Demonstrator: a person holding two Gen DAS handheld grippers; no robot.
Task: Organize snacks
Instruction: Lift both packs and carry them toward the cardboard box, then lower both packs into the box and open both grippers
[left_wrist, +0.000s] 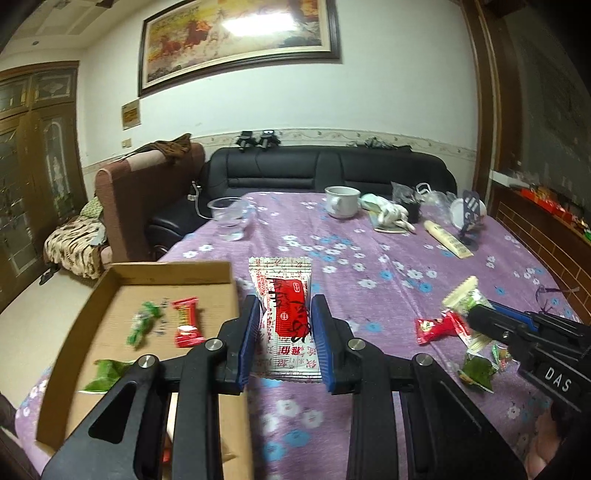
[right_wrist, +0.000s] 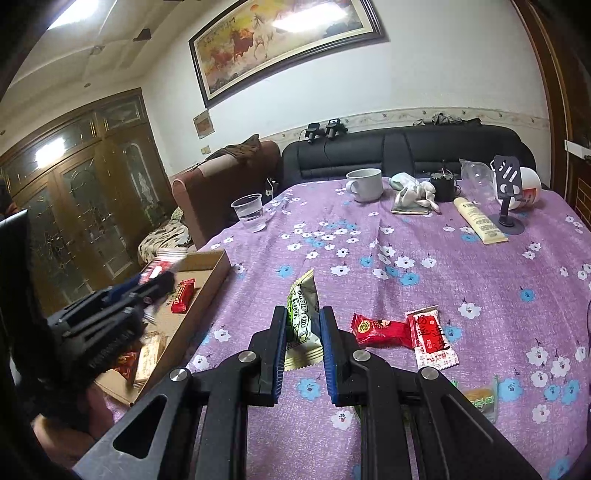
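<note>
Blurry green candy (left_wrist: 142, 323) left of the left gripper (left_wrist: 284, 332); snack (right_wrist: 482, 400) right of the right gripper (right_wrist: 303, 332), half hidden.

White wall, framed horse painting (left_wrist: 240, 35), black sofa (left_wrist: 325, 170), wooden cabinet (right_wrist: 77, 206).

You could read "DAS" in white letters on the right gripper's black body (left_wrist: 554, 380) (seen from the left wrist view). The white-and-red packet (right_wrist: 432, 341) on the cloth bore "ALL'S WELL"; other print was too blurred.

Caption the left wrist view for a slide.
Left gripper clamps a red-and-white snack packet beside the cardboard tray.
</note>
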